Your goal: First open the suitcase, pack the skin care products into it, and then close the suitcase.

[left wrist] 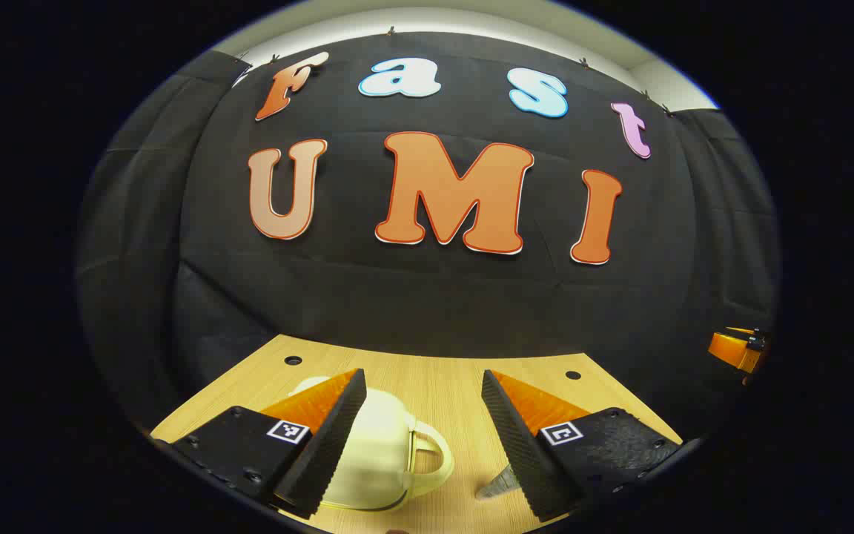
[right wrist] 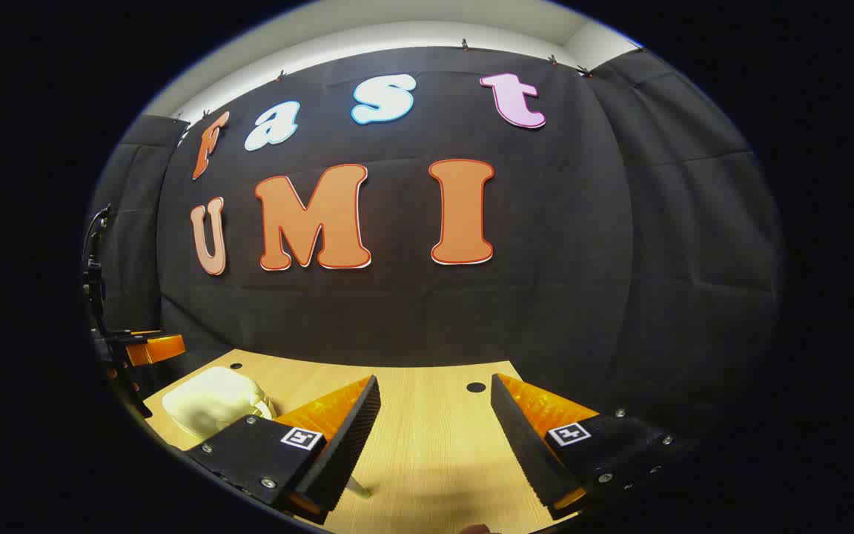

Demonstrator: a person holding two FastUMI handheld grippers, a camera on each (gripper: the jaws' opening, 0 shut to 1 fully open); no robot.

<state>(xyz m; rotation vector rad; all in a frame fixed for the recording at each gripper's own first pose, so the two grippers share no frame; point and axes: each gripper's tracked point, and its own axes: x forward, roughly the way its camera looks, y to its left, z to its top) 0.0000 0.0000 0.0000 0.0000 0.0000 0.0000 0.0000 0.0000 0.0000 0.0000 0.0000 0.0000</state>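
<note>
Both tongs, left (left wrist: 423, 415) and right (right wrist: 434, 423), gape apart over bare table (right wrist: 427, 445) beside the cream suitcase (left wrist: 379, 452).

A light wooden table (left wrist: 442, 386) stood against the black cloth wall (left wrist: 427, 297). Small dark round holes (left wrist: 293, 360) sat near its far edge, toward the corners. Above the cloth ran a pale strip of wall (right wrist: 368, 37).
</note>
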